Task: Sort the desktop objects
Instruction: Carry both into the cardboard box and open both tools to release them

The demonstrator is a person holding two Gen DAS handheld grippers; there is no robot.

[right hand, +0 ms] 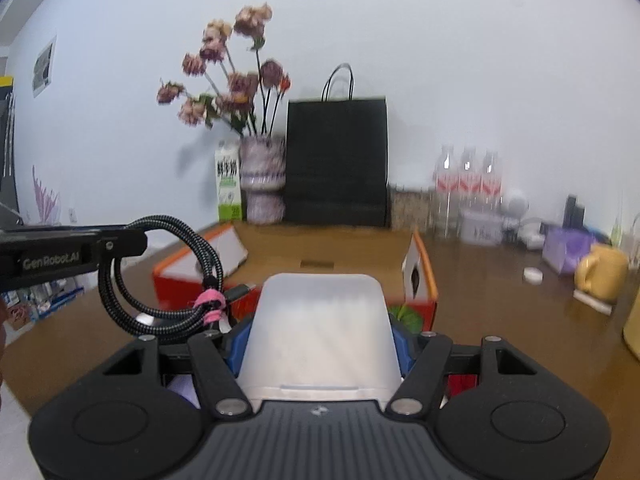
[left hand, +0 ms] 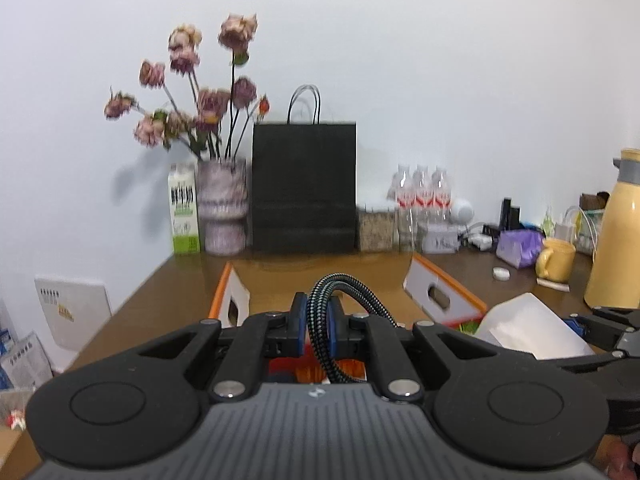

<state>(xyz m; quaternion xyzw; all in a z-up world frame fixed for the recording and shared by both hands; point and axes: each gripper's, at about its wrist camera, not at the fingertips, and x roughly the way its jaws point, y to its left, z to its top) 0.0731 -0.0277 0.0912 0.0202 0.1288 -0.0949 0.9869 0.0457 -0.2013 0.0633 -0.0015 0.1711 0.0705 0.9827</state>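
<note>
My left gripper [left hand: 319, 322] is shut on a coiled black braided cable [left hand: 344, 292] and holds it above an open orange-and-white cardboard box [left hand: 440, 292]. In the right wrist view the cable [right hand: 160, 276] hangs from the left gripper [right hand: 132, 240] as a loop tied with a pink band. My right gripper [right hand: 320, 344] is shut on a frosted white plastic container [right hand: 320, 328], held over the same box [right hand: 420, 268]. The container also shows in the left wrist view [left hand: 528, 326], with the right gripper's fingers [left hand: 600, 324] beside it.
On the brown desk [left hand: 160, 300] along the wall stand a milk carton [left hand: 184, 208], a vase of dried flowers [left hand: 222, 208], a black paper bag [left hand: 304, 188], water bottles [left hand: 424, 196], a purple pack [left hand: 520, 246], a yellow mug [left hand: 556, 260], a yellow thermos [left hand: 616, 240] and a white cap [left hand: 501, 273].
</note>
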